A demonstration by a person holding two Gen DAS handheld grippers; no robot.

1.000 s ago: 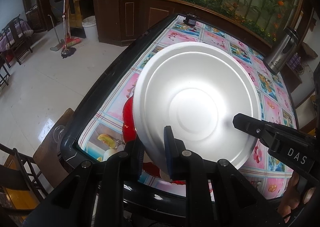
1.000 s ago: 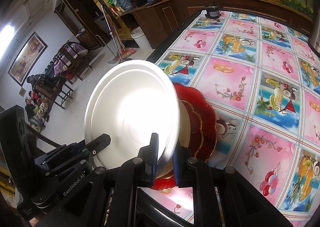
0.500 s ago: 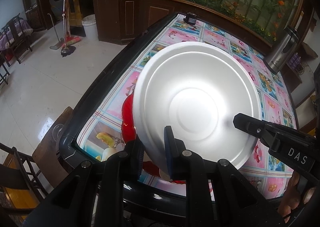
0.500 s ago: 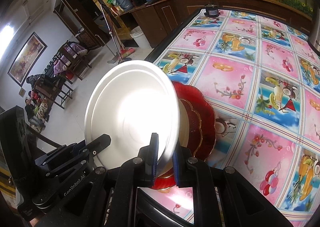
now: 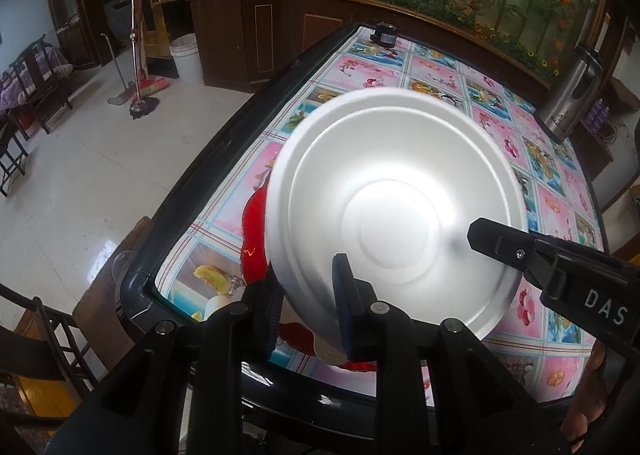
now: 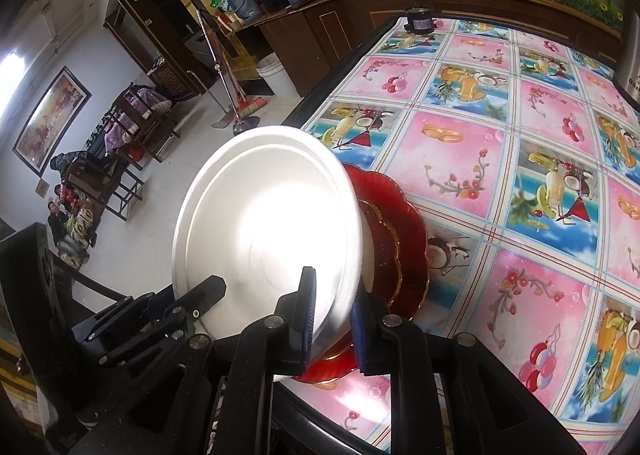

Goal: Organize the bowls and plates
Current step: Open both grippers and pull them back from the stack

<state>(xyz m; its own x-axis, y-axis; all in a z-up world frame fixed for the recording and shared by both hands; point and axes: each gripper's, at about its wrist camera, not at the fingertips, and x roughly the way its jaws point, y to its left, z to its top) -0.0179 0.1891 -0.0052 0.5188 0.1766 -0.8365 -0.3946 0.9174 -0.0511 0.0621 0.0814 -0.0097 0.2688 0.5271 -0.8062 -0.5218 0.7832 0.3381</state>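
Left gripper (image 5: pixel 306 307) straddles the near-left rim of the round white foam plate (image 5: pixel 396 211), its jaws having just been opening, pads loosened about the rim; the plate sits tilted over the scalloped red glass dishes (image 6: pixel 396 239) near the tabletop (image 6: pixel 500 159) corner. Right gripper (image 6: pixel 334 315) straddles the opposite rim, jaws likewise just opening, a slight gap showing.

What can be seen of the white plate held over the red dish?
The white plate is round, matte and foam-like, with a stepped rim and a raised centre ring. It is tilted steeply, above a red scalloped dish near the table's corner. Its rim sits between the jaws of the left gripper and the right gripper, which have just been opening; whether the pads press it is unclear.
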